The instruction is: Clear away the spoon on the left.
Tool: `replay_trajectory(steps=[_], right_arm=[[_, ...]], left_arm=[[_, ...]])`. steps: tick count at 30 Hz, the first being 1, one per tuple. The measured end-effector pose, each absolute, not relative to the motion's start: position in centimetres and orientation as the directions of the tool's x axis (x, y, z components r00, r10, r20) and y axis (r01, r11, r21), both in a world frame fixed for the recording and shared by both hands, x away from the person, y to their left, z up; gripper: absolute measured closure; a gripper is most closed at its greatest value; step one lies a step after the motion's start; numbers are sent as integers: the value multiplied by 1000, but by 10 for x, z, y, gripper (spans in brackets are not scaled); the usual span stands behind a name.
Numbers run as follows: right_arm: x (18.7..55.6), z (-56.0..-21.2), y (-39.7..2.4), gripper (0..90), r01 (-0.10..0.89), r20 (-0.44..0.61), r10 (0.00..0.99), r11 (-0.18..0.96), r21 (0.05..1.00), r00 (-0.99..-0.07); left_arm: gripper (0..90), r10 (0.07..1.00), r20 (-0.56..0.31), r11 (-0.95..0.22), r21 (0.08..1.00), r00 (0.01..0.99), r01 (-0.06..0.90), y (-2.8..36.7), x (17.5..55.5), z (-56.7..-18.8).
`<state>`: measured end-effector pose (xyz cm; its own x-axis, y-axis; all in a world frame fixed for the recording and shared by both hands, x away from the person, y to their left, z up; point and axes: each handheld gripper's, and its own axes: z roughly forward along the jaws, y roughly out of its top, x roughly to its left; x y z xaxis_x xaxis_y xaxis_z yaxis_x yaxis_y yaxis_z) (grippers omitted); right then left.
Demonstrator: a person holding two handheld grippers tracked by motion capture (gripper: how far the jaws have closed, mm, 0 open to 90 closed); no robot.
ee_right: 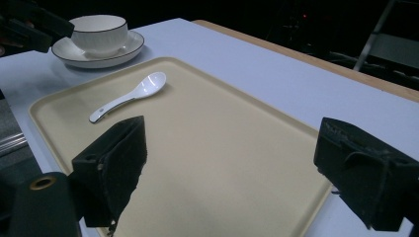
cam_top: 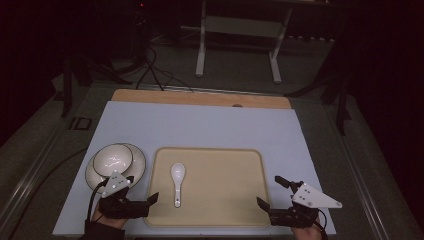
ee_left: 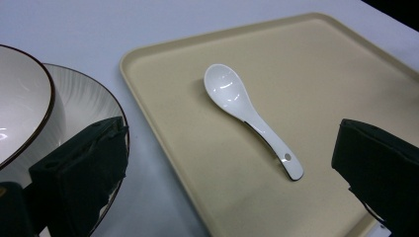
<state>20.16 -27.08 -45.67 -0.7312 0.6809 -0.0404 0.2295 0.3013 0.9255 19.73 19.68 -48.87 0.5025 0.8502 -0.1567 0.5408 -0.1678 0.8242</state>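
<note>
High view: you worked at a pale blue table top (cam_top: 210, 125) w/ a wood strip at the far edge, in a dark room w/ grey floor and a white frame behind. The white spoon (cam_top: 177, 182) lay on the beige tray (cam_top: 225, 200), left of centre, long axis near-far, its scoop end away from you. Your left gripper (cam_top: 142, 192) and right gripper (cam_top: 272, 192) both stood spread, holding nothing.

Left gripper view: spoon (ee_left: 247, 113) ran diagonal, scoop up-left; bowl (ee_left: 22, 103) on saucer (ee_left: 84, 94) sat just left of the tray.

Right gripper view: spoon (ee_right: 131, 96) handle pointed toward you.
</note>
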Motion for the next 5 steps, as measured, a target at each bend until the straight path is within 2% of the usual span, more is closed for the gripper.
replay_trajectory(steps=[5], right_arm=[[202, -458, -271, 129, 233, -36, 678, 302, 924, -734]], left_arm=[[13, 844, -162, -174, 819, 510, 548, 196, 198, -492]])
